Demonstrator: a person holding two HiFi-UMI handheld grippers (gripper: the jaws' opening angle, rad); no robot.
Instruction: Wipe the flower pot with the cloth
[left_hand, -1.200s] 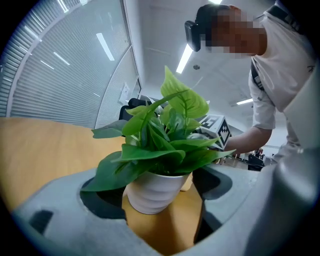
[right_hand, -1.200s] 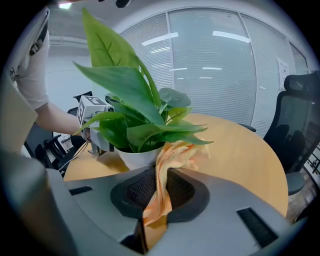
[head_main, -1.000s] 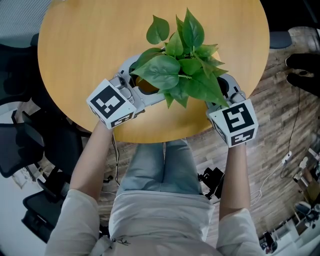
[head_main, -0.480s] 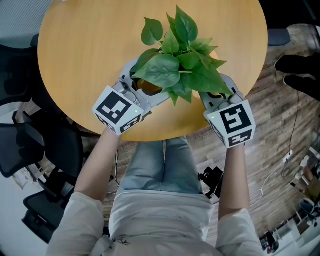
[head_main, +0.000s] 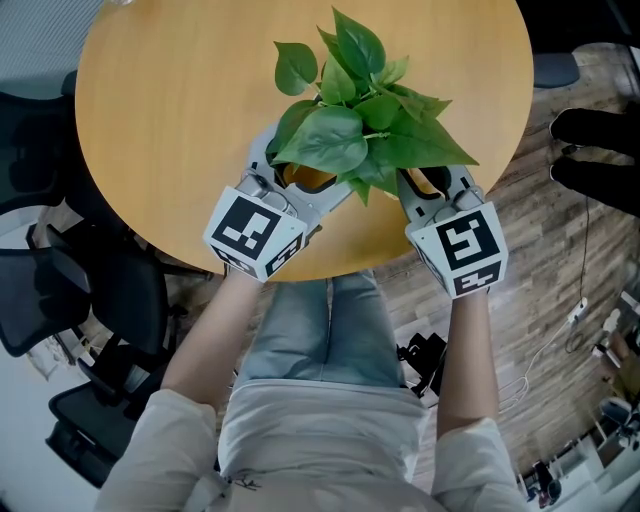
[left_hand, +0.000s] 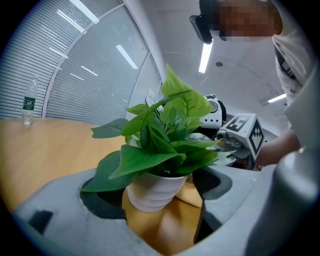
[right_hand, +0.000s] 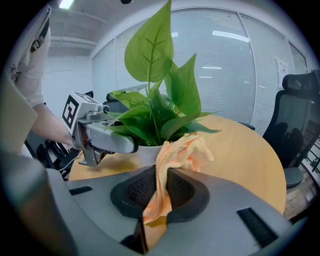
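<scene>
Wiping seems about to start or just under way. The flower pot (left_hand: 150, 187), white and ribbed, sits at the lower middle of the head view, close to the round worktop (head_main: 170, 110) edge at the bottom of that frame, hidden there under the leaves (head_main: 355, 130).

Left tongs (left_hand: 157, 195): spread wide, one jaw on each side of the pot. A strip of worktop shows between the pot and the jaw at frame right. Can't tell whether either jaw touches the pot.

Right tongs (right_hand: 159, 187): closed on the orange cloth (right_hand: 175, 155), pinched low. The loose upper end is bunched against the pot wall.

Risks:
- A sideways rub could slide or tip the top-heavy pot toward the nearby edge if the left tongs are not bracing it.
- The cloth is held only by a narrow fold and may pull free.
- Leaves may snag.

The pot's long axis is vertical, mouth up. It leans right in the left gripper view, probably from camera roll.
</scene>
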